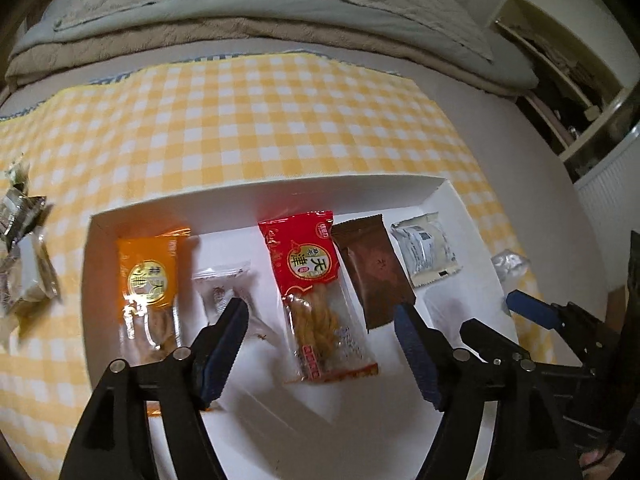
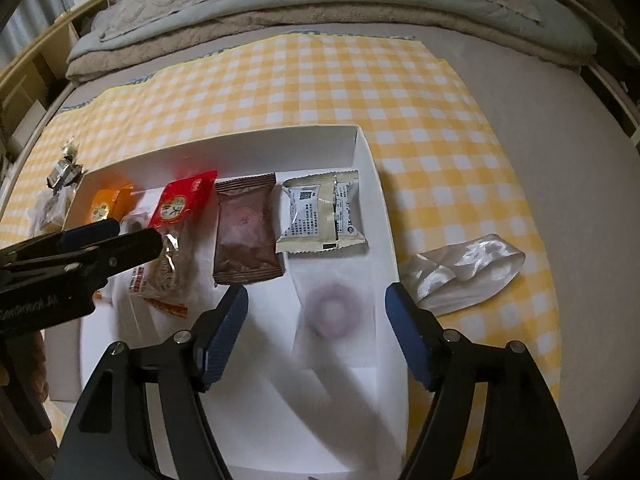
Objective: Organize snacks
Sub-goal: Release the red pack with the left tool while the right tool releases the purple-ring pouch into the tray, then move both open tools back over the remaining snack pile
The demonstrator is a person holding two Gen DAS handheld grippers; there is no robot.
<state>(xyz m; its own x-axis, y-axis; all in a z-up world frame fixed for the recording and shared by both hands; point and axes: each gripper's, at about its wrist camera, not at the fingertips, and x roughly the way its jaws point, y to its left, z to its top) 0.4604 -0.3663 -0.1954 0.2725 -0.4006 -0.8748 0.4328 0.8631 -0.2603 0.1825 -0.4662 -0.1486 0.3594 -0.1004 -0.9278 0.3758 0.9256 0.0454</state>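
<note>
A white cardboard tray point(image 1: 280, 190) lies on a yellow checked cloth. It holds an orange packet point(image 1: 150, 276), a small clear candy packet point(image 1: 222, 292), a red twist-snack packet point(image 1: 316, 296), a brown packet point(image 1: 374, 272) and a cream packet point(image 1: 424, 254). My left gripper point(image 1: 320, 320) hangs open just above the red packet, its pads clear of it. My right gripper point(image 2: 316, 304) is open over the tray's right end point(image 2: 366, 168). Between its fingers lies a blurred clear packet with a purple ring point(image 2: 334, 312), and the pads do not touch it. Each gripper also shows in the other's view.
Several loose wrapped snacks point(image 1: 24, 272) sit on the cloth left of the tray. A shiny white wrapper point(image 2: 468, 272) lies on the cloth right of it. A folded blanket point(image 2: 320, 12) runs along the back. Shelves point(image 1: 560, 80) stand at the far right.
</note>
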